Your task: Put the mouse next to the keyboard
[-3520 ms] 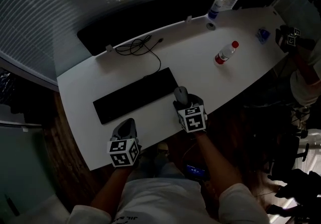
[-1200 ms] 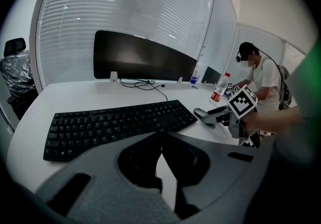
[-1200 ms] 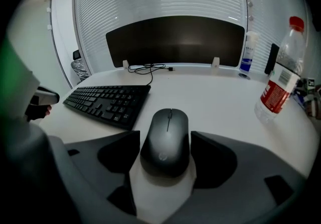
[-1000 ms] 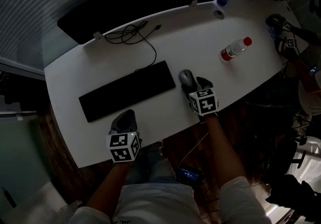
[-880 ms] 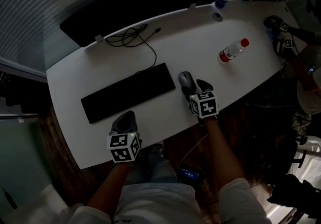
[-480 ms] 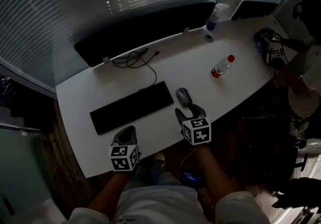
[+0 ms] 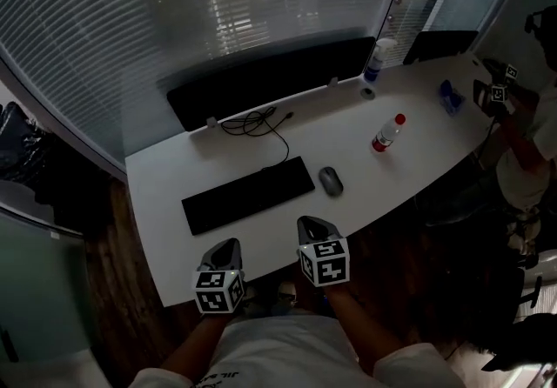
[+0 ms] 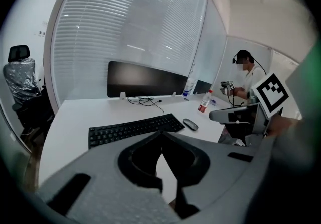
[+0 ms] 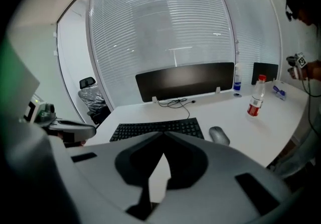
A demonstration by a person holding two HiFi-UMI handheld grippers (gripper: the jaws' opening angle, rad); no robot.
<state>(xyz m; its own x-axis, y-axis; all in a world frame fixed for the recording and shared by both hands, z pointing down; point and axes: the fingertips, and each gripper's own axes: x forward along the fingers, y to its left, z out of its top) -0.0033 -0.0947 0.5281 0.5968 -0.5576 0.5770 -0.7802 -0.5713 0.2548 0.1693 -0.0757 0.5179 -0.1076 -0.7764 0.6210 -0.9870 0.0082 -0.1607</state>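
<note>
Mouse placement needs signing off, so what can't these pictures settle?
- Mouse wheel and buttons: too small and dim in every view.
- Bottle label: too small in every view to read.
- Person at right: cut off by the head view's right edge.

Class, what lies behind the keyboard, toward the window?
A coiled black cable lies behind the keyboard, and past it stands a long dark panel. Whatever is directly behind the panel is covered.
</note>
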